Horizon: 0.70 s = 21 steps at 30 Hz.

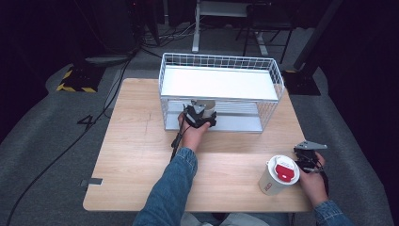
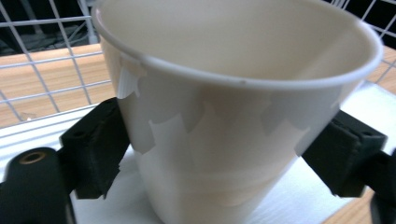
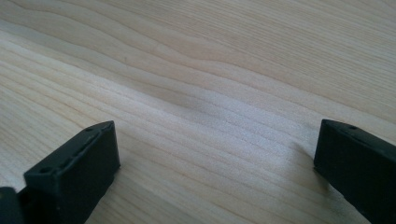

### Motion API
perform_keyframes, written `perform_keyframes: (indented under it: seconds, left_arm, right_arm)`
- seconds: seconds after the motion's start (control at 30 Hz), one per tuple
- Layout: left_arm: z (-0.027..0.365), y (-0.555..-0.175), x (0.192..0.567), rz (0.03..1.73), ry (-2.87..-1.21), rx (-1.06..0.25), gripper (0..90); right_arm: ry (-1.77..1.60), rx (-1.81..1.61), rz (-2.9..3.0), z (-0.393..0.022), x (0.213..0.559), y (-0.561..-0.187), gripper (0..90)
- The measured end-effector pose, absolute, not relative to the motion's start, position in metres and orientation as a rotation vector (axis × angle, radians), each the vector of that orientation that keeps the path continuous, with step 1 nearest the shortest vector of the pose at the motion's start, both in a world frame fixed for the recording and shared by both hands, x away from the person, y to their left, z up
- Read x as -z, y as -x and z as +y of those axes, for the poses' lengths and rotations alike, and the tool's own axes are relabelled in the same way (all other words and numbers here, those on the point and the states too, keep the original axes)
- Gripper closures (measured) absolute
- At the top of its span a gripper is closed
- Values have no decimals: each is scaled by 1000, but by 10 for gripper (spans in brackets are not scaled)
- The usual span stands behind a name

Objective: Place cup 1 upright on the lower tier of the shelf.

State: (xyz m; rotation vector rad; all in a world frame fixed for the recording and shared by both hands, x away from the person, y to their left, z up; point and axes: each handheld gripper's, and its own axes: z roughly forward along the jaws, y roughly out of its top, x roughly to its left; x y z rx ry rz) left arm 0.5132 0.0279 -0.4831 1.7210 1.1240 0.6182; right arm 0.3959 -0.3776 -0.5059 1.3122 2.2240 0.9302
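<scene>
An open white paper cup (image 2: 233,93) stands upright on the lower shelf of a white wire rack (image 1: 221,82). In the high view the cup (image 1: 207,104) sits at the rack's front opening. My left gripper (image 2: 210,158) reaches into the rack (image 2: 42,60) with the cup between its jaws. Its black pads (image 2: 100,144) sit right beside the cup's wall without visibly squeezing it, so it is open. My right gripper (image 1: 306,157) rests at the table's right edge. In its own view the right gripper (image 3: 215,158) stands wide open over bare wood.
A second white paper cup with a white lid and a red label (image 1: 278,175) stands near the front right corner of the wooden table (image 1: 136,155), just left of my right hand. The rack's white top shelf (image 1: 216,84) overhangs the lower one.
</scene>
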Motion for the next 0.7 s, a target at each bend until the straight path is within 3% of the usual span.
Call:
perform_keyframes:
  seconds: [0.37,0.7]
  left_arm:
    - [34,-505,482,1118,-1729,-643,48]
    - [45,-485,475,1086,-1726,-640,49]
  right_arm:
    - [-1312,-930,2224,-378,506,-396,2]
    - [-1313,-930,2224,-378,506,-396,2]
